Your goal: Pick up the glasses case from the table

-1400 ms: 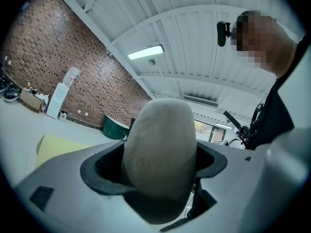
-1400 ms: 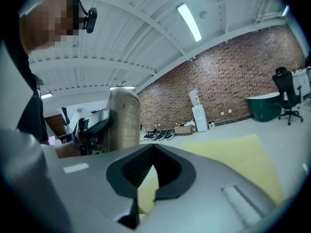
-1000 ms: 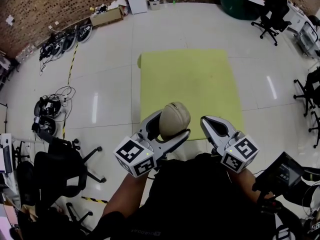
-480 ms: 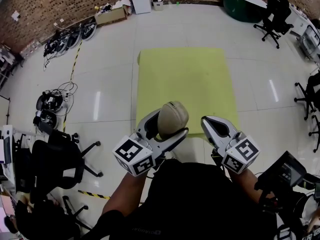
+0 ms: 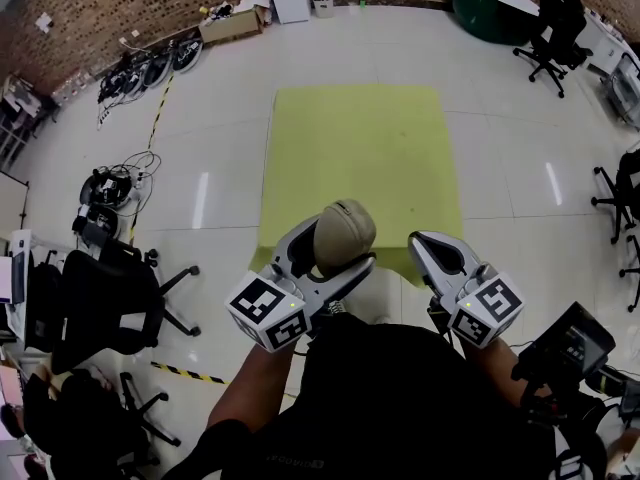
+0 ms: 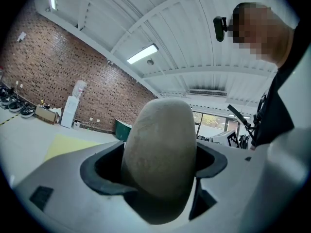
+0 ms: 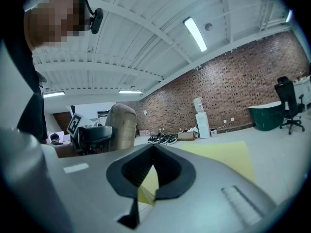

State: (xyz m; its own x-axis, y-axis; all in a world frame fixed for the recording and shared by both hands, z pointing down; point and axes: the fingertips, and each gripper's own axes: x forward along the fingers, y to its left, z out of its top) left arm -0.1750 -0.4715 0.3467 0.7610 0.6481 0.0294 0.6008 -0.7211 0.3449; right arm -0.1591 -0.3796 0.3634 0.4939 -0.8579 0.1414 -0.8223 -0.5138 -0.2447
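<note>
The glasses case [image 5: 345, 235] is a smooth, rounded, egg-like shell in a dull tan, with a matte, faintly mottled surface and no markings that can be made out. It stands on end, its domed top rising well above the jaws that hold it. In the left gripper view the glasses case [image 6: 160, 147] fills the middle of the frame, its lower part sunk into the dark padded hollow between the two jaws.

The left gripper [image 5: 333, 256] is clamped on the case, one jaw pressing each long side. It holds the case up off the table, close in front of the person's chest, and in the head view the case overlaps the table's near edge. The cube with square markers [image 5: 268, 313] sits at the gripper's rear.

The right gripper [image 5: 425, 246] hangs just beside the left one, at about the same height. Its jaws are closed together with nothing between them, the dark pads meeting in a point in the right gripper view.

The table [image 5: 355, 148] lies beyond both grippers, covered by a yellow-green cloth. A black office chair [image 5: 100, 308] stands on the pale glossy floor to the left, and a brick wall [image 5: 100, 8] runs along the far side.
</note>
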